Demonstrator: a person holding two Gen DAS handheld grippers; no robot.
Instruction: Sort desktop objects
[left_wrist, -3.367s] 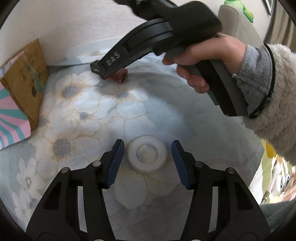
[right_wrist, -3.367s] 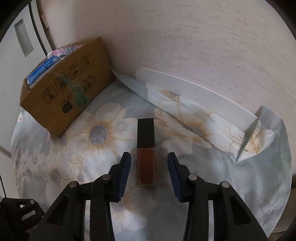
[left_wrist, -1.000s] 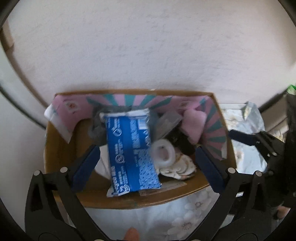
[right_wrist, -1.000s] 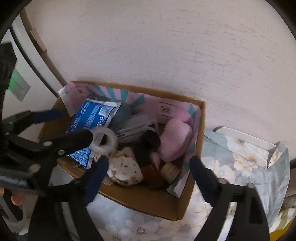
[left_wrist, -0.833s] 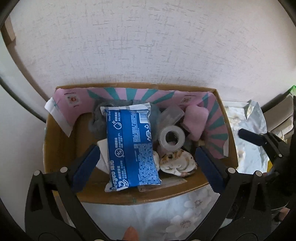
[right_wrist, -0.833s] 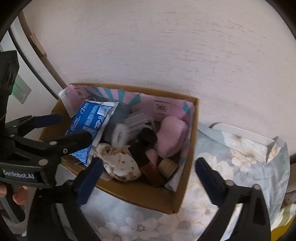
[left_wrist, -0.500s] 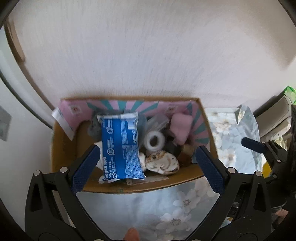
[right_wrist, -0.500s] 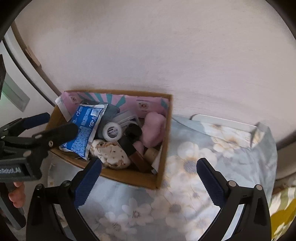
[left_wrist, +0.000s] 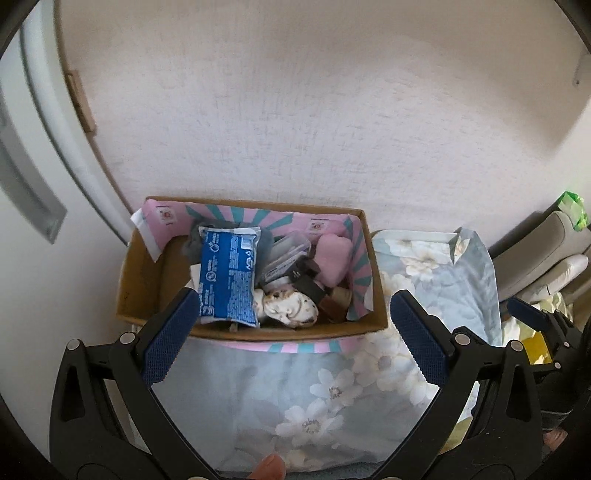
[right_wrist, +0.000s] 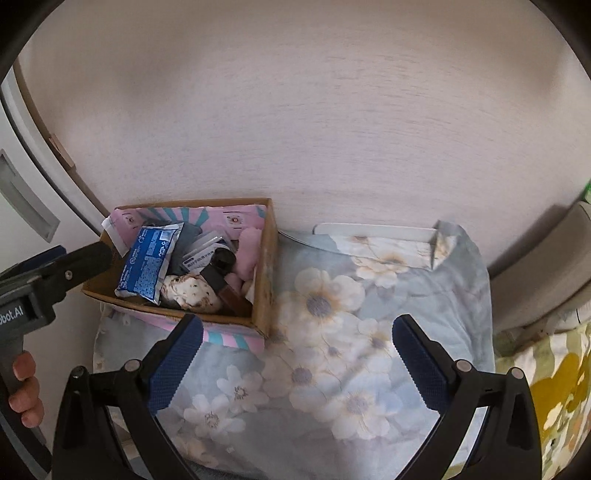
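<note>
A cardboard box (left_wrist: 255, 334) lined with pink and teal paper stands against the wall at the table's left end. It holds a blue packet (left_wrist: 228, 275), a pink plush (left_wrist: 334, 258), a brown bottle with a black cap (left_wrist: 314, 291), a speckled shell-like object (left_wrist: 288, 306) and clear cases. The box also shows in the right wrist view (right_wrist: 264, 280). My left gripper (left_wrist: 295, 336) is wide open and empty, above and in front of the box. My right gripper (right_wrist: 297, 350) is wide open and empty over the floral cloth, right of the box.
A floral cloth (right_wrist: 351, 332) covers the table. A white tray edge (right_wrist: 373, 230) lies along the wall at the back right. A white door (left_wrist: 29, 184) is at the left. A sofa (left_wrist: 546, 243) stands at the right.
Both grippers have pulled up and back from the box, so it looks smaller. The tape roll seen in the box earlier is no longer plainly visible.
</note>
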